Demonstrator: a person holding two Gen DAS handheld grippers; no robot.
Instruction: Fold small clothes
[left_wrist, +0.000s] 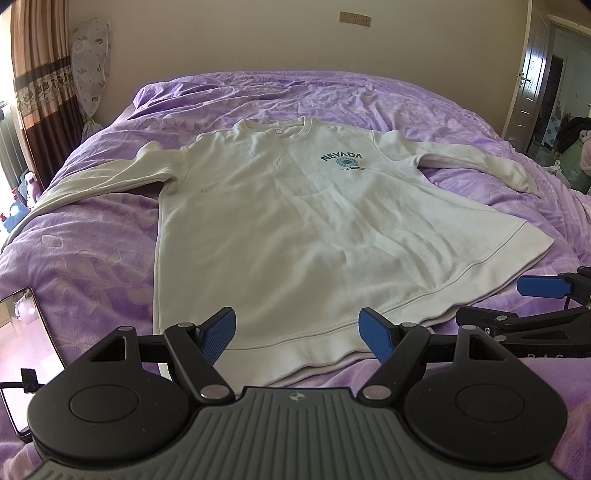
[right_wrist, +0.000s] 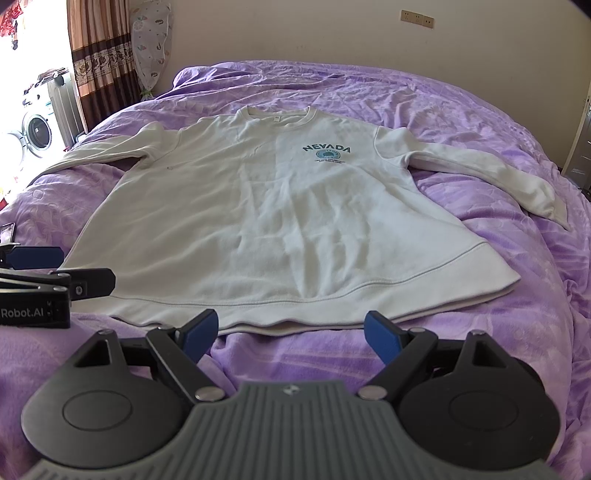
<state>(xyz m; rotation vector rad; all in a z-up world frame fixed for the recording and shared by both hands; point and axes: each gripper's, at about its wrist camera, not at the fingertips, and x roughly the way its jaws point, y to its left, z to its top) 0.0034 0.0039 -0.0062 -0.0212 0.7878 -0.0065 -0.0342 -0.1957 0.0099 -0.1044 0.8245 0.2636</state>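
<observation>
A white long-sleeved sweatshirt with a teal NEVADA print lies flat and face up on the purple bedspread, both sleeves spread out, hem towards me. My left gripper is open just above the hem, near its left half, holding nothing. My right gripper is open too, hovering over the bedspread just short of the hem's middle. Each gripper shows at the edge of the other's view: the right one and the left one.
A dark-framed mirror or screen lies on the bed at the left edge. Brown curtains and a wrapped standing object are at the back left, an open door at the right, and a washing machine beyond the bed.
</observation>
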